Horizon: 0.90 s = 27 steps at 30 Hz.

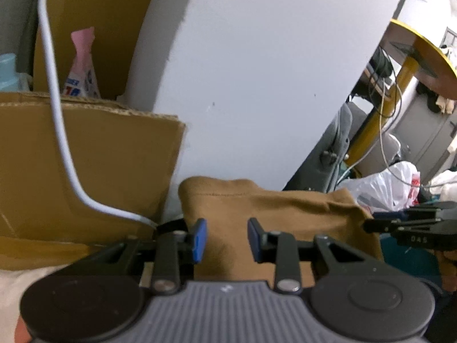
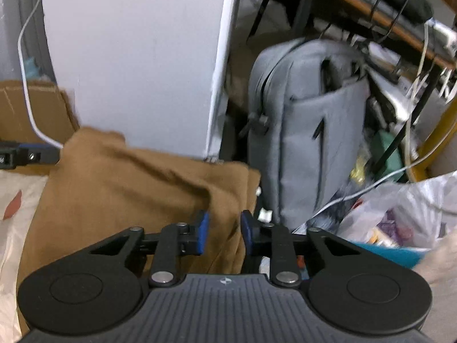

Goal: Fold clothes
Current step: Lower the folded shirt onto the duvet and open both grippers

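While my left gripper point(image 1: 227, 240) and right gripper point(image 2: 224, 233) hover with fingers parted and empty, the brown garment point(image 1: 274, 208) lies beneath both pairs of fingertips.

Two matching handheld grippers are shown. The left gripper point(image 1: 227, 240) and the right gripper point(image 2: 224, 234) are each built from matte black linkage arms joined by silver rivets, with blue pads on the fingertips point(image 1: 200, 238). A ribbed grey body and two round black discs are seen behind each.
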### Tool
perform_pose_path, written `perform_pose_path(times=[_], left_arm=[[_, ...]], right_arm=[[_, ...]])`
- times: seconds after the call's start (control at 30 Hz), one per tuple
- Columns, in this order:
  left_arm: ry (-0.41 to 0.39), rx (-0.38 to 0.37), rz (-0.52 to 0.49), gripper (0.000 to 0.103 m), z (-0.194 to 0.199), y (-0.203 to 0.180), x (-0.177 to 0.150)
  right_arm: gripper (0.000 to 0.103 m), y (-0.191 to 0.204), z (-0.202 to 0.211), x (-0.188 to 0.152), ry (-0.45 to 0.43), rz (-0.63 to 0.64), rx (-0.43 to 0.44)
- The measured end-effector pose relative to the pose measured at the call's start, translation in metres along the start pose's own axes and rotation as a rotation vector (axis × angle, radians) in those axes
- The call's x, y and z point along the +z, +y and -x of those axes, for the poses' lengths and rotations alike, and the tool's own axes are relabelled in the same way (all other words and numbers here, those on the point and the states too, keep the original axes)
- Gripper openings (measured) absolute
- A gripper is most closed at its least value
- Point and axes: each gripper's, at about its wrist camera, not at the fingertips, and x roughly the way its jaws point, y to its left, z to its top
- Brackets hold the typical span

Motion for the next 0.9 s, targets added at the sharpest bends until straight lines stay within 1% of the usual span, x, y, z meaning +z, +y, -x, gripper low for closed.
perform_pose_path(times=[0.03, 0.07, 0.17, 0.2, 0.33, 0.4, 0.5, 0.57, 0.63, 0.67, 0.73, 0.9], left_arm=[[0.003, 0.001, 0.003, 0.032, -0.004, 0.000, -0.002], [0.006, 0.002, 0.006, 0.032, -0.009, 0.002, -0.002], [0.015, 0.004, 0.010, 0.032, -0.023, 0.008, -0.003], [0.018, 0.005, 0.011, 0.032, -0.027, 0.010, -0.003], [0.026, 0.002, 0.002, 0.032, -0.038, 0.015, -0.005], [0.036, 0.007, -0.016, 0.035, -0.044, 0.017, -0.007], [0.038, 0.024, -0.016, 0.034, -0.041, 0.020, -0.006], [0.021, 0.028, -0.018, 0.033, -0.029, 0.018, -0.005], [0.009, 0.026, -0.022, 0.033, -0.011, 0.016, -0.003], [0.009, 0.023, -0.021, 0.033, -0.002, 0.015, -0.002], [0.004, 0.017, -0.011, 0.033, 0.014, 0.014, -0.002], [0.009, 0.001, 0.038, 0.036, 0.052, 0.006, -0.015]], right_arm=[[0.010, 0.000, -0.004, -0.001, 0.006, 0.012, -0.008], [0.008, 0.000, -0.006, -0.001, 0.005, 0.012, -0.011], [0.007, -0.006, -0.011, 0.000, -0.001, -0.004, -0.020], [0.005, -0.009, -0.014, 0.000, -0.004, -0.012, -0.024], [0.004, -0.014, -0.031, 0.002, 0.002, -0.035, -0.046], [0.004, -0.011, -0.037, 0.001, 0.007, -0.015, -0.059], [0.005, -0.006, -0.045, -0.003, 0.011, 0.002, -0.089], [0.011, -0.004, -0.049, -0.005, 0.017, -0.031, -0.127], [0.023, -0.001, -0.043, -0.004, 0.007, -0.072, -0.149], [0.030, 0.002, -0.037, -0.003, -0.013, -0.064, -0.138], [0.040, 0.007, -0.023, -0.002, -0.045, -0.042, -0.123], [0.041, 0.014, 0.008, -0.005, -0.083, -0.020, -0.099]])
